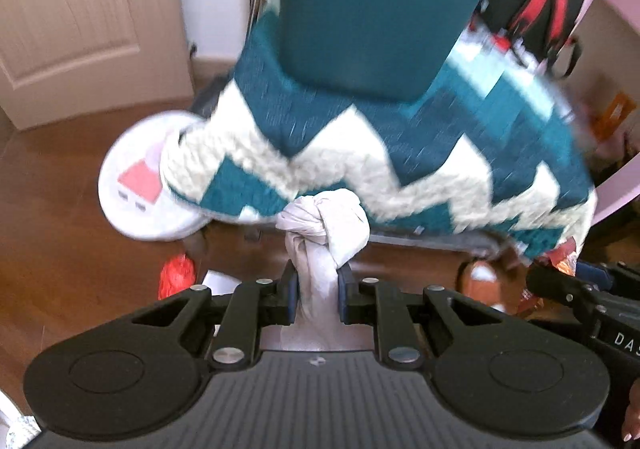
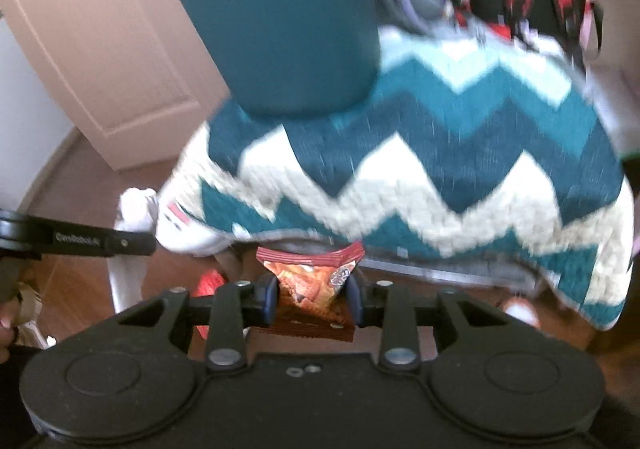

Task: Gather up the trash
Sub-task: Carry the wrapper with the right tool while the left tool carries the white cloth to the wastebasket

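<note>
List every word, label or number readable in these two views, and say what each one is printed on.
"DA", cut off by the frame edge: white letters on the right tongs' body, left wrist view.
White lettering on the left tongs' arm, right wrist view: too blurred to read.
Print on the snack packet held in the right tongs: too blurred to read.

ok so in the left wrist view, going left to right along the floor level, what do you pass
red wrapper → knotted white bag pinched in the left hand-held gripper → brown-and-white item, too blurred to name → right hand-held gripper at the edge
</note>
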The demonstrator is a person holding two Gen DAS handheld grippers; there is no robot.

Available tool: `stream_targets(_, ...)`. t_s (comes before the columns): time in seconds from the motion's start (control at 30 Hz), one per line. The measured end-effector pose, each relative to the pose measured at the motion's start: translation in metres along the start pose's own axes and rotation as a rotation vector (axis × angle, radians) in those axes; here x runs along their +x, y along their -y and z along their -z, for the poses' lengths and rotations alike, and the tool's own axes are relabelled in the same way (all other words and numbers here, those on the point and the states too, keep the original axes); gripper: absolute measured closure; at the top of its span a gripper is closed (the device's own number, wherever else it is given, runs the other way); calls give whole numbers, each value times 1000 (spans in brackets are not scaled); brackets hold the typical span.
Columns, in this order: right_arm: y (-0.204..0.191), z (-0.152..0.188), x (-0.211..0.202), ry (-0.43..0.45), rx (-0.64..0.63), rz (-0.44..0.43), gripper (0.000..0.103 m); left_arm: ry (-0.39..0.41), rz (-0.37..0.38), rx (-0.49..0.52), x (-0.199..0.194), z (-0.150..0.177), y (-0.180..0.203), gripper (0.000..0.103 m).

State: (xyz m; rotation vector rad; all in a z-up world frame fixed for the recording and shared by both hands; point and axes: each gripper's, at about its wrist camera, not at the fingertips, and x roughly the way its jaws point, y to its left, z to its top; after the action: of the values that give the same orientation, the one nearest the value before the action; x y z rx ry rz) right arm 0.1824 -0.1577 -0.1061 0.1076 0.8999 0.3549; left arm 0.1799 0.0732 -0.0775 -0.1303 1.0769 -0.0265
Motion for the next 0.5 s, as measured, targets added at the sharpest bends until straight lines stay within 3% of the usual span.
stream_targets(0.23,-17,-51,-65,162,-77,-27,70,148,12,10,-68,-35,24,85)
stream_targets(0.5,-27,-119,-110,306,-127,-26,70,310,31,5,-127,-95,46,85)
